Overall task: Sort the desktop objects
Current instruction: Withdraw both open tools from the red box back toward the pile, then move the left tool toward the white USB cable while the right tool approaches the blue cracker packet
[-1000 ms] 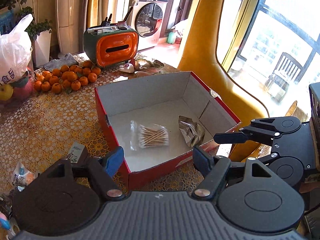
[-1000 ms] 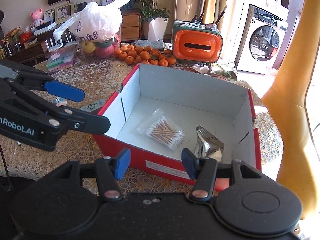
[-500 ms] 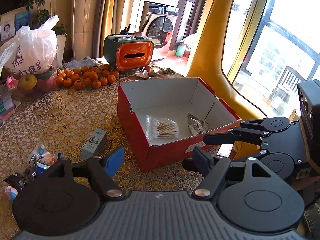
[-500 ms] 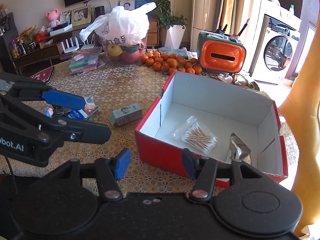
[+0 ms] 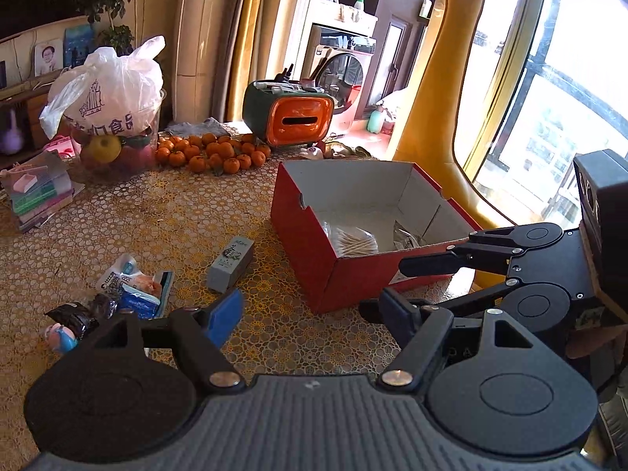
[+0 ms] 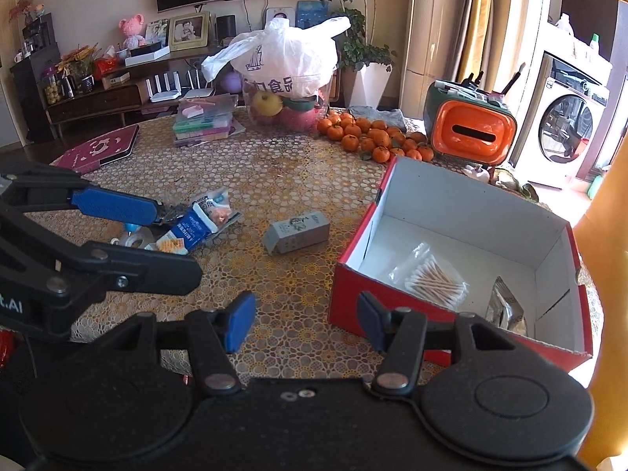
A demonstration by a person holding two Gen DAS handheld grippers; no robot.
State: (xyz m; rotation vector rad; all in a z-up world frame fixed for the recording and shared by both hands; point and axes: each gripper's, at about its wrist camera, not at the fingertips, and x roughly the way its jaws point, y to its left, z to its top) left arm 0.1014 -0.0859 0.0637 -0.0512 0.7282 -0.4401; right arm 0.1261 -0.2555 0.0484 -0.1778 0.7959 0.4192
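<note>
Right wrist view: both claws (image 6: 306,320) spread, empty; grey carton (image 6: 297,231) between packets (image 6: 196,223) and red box (image 6: 392,306)

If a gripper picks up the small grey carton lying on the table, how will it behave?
The small grey carton looks like thin cardboard, so probably light and crushable under a hard squeeze. It lies on a flat side with square edges, so a push should slide it, not roll it.

left wrist: faces red box (image 5: 314,243) from left | right wrist: from right | shared: box
</note>
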